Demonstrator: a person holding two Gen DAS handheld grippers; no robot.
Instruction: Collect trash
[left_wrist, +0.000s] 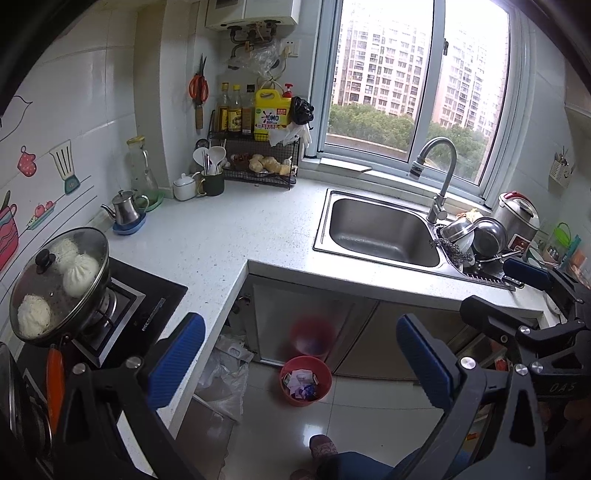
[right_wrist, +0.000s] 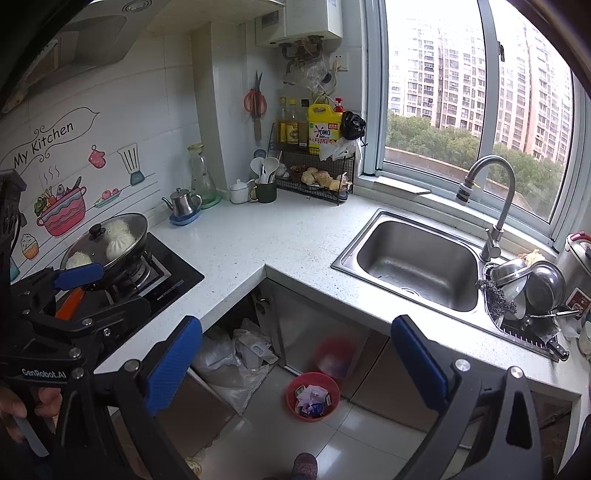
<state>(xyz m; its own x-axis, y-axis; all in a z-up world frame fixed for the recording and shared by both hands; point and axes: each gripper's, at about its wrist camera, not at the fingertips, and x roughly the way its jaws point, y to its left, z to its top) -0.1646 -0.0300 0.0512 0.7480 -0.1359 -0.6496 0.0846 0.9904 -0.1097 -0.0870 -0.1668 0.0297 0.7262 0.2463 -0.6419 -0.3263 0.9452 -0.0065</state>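
1. Both grippers, left gripper (left_wrist: 299, 365) and right gripper (right_wrist: 295, 365), hover with blue-padded fingers apart, empty.
2. The small red plastic trash bin (right_wrist: 313, 396), holding paper scraps, stands on the floor below the counter's (right_wrist: 295, 236) inner corner.
3. Best lower gently, gripping its rim.

Floor round red bin (left_wrist: 306, 382) clear; counter (left_wrist: 236, 236) edge overhangs.

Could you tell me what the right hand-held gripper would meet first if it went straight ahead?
Probably the countertop's front edge or the cabinet door below it; the right hand-held gripper is open, and depth is unclear.
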